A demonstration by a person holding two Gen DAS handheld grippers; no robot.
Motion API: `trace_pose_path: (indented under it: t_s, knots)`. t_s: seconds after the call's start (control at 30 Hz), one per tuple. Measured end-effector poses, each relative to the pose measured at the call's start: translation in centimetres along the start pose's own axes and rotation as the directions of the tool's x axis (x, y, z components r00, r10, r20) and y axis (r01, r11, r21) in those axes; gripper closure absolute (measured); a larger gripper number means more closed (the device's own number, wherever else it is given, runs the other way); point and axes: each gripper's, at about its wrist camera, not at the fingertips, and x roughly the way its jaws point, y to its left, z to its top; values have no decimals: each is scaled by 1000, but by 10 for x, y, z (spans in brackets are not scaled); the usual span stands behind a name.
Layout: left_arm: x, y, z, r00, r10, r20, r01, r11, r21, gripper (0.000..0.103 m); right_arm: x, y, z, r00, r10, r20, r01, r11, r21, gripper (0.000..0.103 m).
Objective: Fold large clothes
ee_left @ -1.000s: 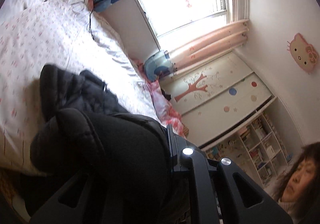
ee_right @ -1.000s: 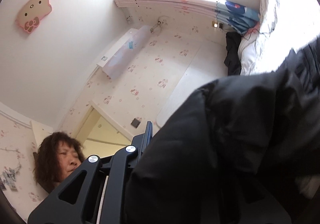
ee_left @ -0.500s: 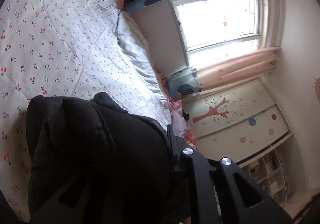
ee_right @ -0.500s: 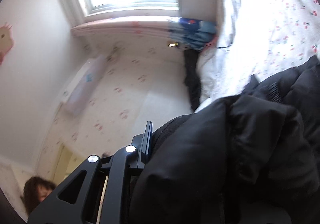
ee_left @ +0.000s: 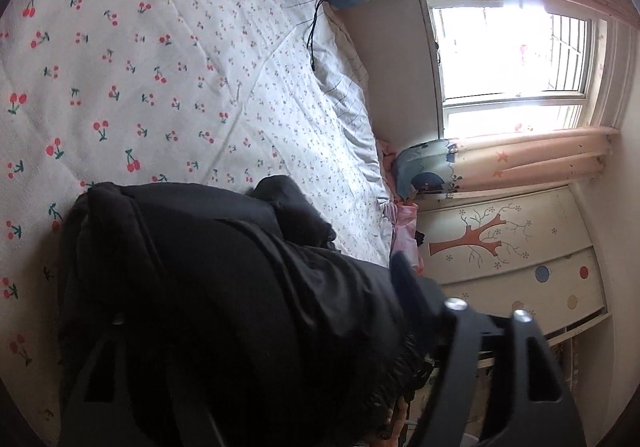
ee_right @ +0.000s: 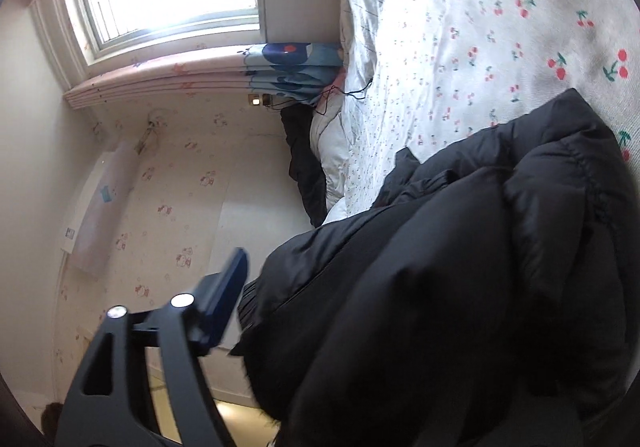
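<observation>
A black puffer jacket (ee_left: 224,287) lies bunched on the cherry-print bedspread (ee_left: 160,67) and fills the lower part of both views; it also shows in the right wrist view (ee_right: 460,267). My left gripper (ee_left: 260,311) has its jaws spread wide with the jacket bulging between them; the left finger is mostly hidden under the fabric. My right gripper (ee_right: 360,319) also stands wide open; its left finger (ee_right: 224,291) is clear of the jacket's edge and the other finger is hidden by the fabric.
A window (ee_left: 508,55) with pink curtains is beyond the far side of the bed. A tree-painted wardrobe (ee_left: 500,243) and shelves stand past the bed's foot. A black cable (ee_left: 314,31) trails near the pillows. A white wall unit (ee_right: 100,207) hangs on the wallpapered wall.
Both grippers have lowered the jacket onto the bed and tilted toward the bedspread. Their jaws have opened wider, and the right finger now stands clear of the fabric.
</observation>
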Motion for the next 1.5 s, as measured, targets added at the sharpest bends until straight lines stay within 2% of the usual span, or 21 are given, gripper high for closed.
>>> trace_pose_path:
  t_s: [0.03,0.1,0.33,0.43,0.47,0.53,0.57,0.63,0.7,0.83,0.9,0.97,1.03,1.1,1.17,1.2,1.27,1.3,1.33,1.43,1.5]
  knots:
    - [-8,-10,1,1000,-10,15,10,1000,-1,15,-3,7,-2,1000,7,-4,-7,1000,-7,14]
    - [-25,-29,3,998,-62,32,62,998,3,13,-2,27,-6,1000,20,-8,-20,1000,-23,9]
    - [-46,-82,-4,988,-121,93,111,988,104,7,-5,69,-6,996,85,-14,-85,995,-45,7]
    - [-26,-65,18,991,-52,125,55,998,-23,7,-1,57,12,996,79,43,-80,997,19,7]
    - [-16,-49,28,991,-10,131,26,992,-123,7,-2,43,19,993,82,80,-89,993,84,7]
    - [1,-21,41,994,35,105,-11,974,-227,8,0,16,31,991,51,124,-76,975,208,7]
    - [8,-12,45,994,62,86,-40,969,-243,8,2,10,35,990,45,137,-77,968,238,7]
    - [16,-7,45,994,99,52,-86,973,-215,8,4,7,35,990,22,136,-55,969,242,7]
    - [21,-14,38,995,103,10,-100,984,-148,8,12,19,32,997,-28,73,15,985,172,7]
    - [16,-48,17,996,74,-43,-71,995,65,8,26,58,16,987,-157,-19,156,987,-46,7]
    - [5,-72,2,997,77,-25,-71,979,190,8,35,83,2,965,-258,-41,244,947,-208,7]
    - [3,-95,-19,996,94,-10,-85,943,323,7,53,108,-16,920,-391,-28,350,851,-392,7]
    - [18,-116,-45,990,139,-37,-106,880,463,7,71,118,-30,872,-489,-2,421,753,-505,7]
    - [45,-127,-64,978,200,-59,-134,819,557,7,98,116,-39,804,-593,26,490,638,-594,7]
    - [72,-125,-70,965,253,-69,-164,787,595,7,131,99,-43,718,-695,45,557,535,-635,7]
    - [89,-121,-68,956,289,-54,-201,774,600,7,142,88,-41,682,-730,55,584,497,-642,7]
    - [119,-102,-52,938,342,-50,-254,781,571,7,160,70,-35,639,-765,78,620,453,-641,7]
    - [133,-87,-43,927,368,-65,-281,800,531,7,166,62,-29,624,-776,91,637,438,-635,7]
    - [144,-72,-32,901,415,-126,-290,793,537,8,168,54,-21,617,-781,96,650,437,-621,7]
    - [164,-53,-19,884,445,-141,-320,798,510,8,179,39,-4,595,-801,67,669,447,-593,7]
    - [160,-62,-22,869,475,-139,-348,787,509,8,184,42,-3,562,-825,50,683,429,-591,7]
